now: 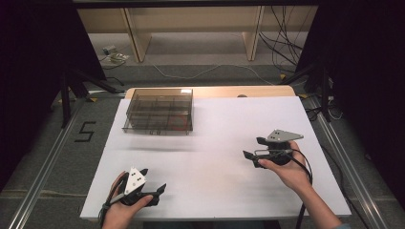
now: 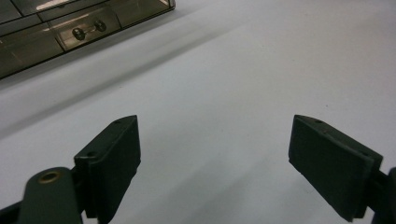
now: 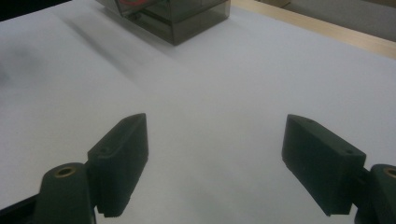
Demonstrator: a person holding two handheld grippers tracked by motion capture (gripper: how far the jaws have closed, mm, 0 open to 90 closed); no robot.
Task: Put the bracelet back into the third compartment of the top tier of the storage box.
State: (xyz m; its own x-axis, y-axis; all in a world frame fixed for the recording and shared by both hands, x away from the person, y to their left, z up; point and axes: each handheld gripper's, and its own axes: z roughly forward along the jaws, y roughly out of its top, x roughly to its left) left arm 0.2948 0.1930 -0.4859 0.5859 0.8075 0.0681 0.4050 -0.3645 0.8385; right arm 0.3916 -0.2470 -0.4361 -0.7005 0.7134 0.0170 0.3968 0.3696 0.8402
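Note:
A smoky clear compartment box (image 1: 158, 110) stands on the white table sheet (image 1: 215, 124), at its far left. A red item (image 1: 179, 123) lies in its near right compartment. My left gripper (image 1: 154, 180) is held low near the front left edge, open, with nothing between its jaws. My right gripper (image 1: 252, 147) hovers at mid right, open and empty, pointing left. In the left gripper view the left gripper (image 2: 215, 154) has wide-spread jaws, and the box (image 2: 70, 28) sits far ahead. In the right gripper view the right gripper (image 3: 215, 158) faces bare sheet, with the box (image 3: 173, 16) ahead.
The wooden table edge (image 1: 215, 91) shows beyond the sheet. Black stands (image 1: 67, 90) and cables (image 1: 282, 43) lie on the floor behind, with a wooden shelf frame (image 1: 191, 28) farther back. Metal rails (image 1: 43, 162) run along both sides of the table.

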